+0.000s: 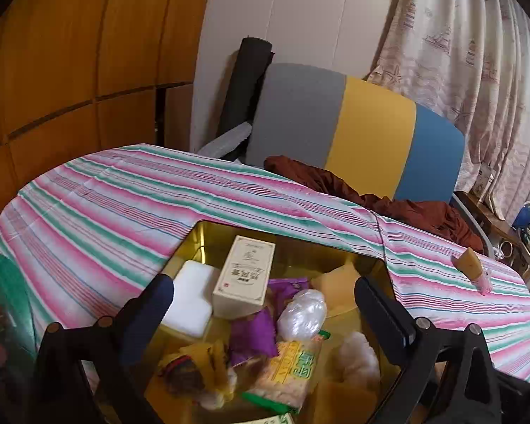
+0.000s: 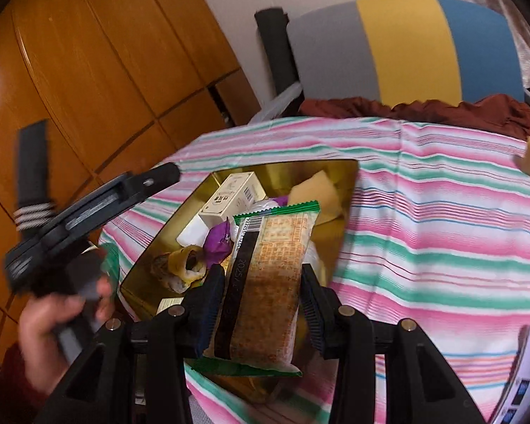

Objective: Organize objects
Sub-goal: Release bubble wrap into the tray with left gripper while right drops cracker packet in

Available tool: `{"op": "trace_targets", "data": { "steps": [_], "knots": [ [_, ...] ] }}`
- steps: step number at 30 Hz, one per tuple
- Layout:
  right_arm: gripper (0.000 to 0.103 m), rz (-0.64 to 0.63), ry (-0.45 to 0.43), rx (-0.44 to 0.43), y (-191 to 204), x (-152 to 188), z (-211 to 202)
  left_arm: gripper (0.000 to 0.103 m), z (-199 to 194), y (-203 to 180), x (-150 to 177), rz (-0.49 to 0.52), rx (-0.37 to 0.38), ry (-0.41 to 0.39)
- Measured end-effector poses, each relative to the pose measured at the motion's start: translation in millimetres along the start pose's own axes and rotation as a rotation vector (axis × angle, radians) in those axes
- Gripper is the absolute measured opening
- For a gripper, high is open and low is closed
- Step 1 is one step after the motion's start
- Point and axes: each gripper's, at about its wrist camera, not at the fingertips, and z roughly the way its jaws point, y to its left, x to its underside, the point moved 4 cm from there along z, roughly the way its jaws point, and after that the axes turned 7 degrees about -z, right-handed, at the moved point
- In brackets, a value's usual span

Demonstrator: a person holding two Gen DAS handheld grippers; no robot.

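1. Nearest the lens, right wrist view: the right gripper (image 2: pixel 261 304) pinches a green-edged cracker packet (image 2: pixel 265 282) across its width, pads on both long sides. The packet hangs above the near end of the gold tin (image 2: pixel 348 212), which sits on the striped tablecloth (image 2: pixel 441 229).
2. Left gripper (image 1: pixel 263 300): jaws spread wide, nothing between them. It hovers over the tin; a second cracker packet (image 1: pixel 289 371) lies inside among a cream box (image 1: pixel 243 275), purple wrappers (image 1: pixel 252 339), a white foam block (image 1: pixel 190 300) and a clear plastic bag (image 1: pixel 302 314).
3. Orientation of the held packet: long axis runs away from the camera, along the fingers, roughly in line with the tin's length. The sealed green end with the barcode points forward towards the far wall of the tin; the printed back faces up.
4. Risk: the tin is already crowded, so a packet dropped flat would likely land on the heap, sit proud of the rim or slide out.
5. Risk: grip sits at the rear half; the front end could sag and catch on the cream box.
6. Risk: both tools work over the same tin; they could collide.
7. Risk: hard squeeze may crush crackers.
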Motion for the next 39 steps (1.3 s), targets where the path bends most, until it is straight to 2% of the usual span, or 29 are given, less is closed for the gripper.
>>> {"op": "trace_targets", "data": {
  "steps": [5,14,18,20,30,39],
  "knots": [
    [0.043,0.045,0.079,-0.031,0.5,-18.9,38.3,0.103,-9.3,11.6,3.5,-0.026,-0.005,-0.002],
    [0.043,0.073,0.117,0.032,-4.7,-35.0,84.0,0.103,-12.4,23.2,15.1,-0.053,-0.014,0.025],
    [0.043,0.108,0.129,0.094,-15.0,-34.8,93.5,0.103,-13.4,25.2,19.3,-0.055,-0.015,0.032],
    [0.044,0.115,0.133,0.136,-20.2,-34.6,93.4,0.103,-13.7,25.1,20.4,-0.056,-0.015,0.033],
    [0.045,0.091,0.057,0.096,-17.0,-36.6,55.9,0.103,-13.8,20.7,23.5,-0.051,-0.014,0.042],
    [0.045,0.057,0.063,0.158,-17.9,-33.3,35.7,0.103,-13.1,3.3,32.3,-0.021,0.002,0.065]
  ]
}}
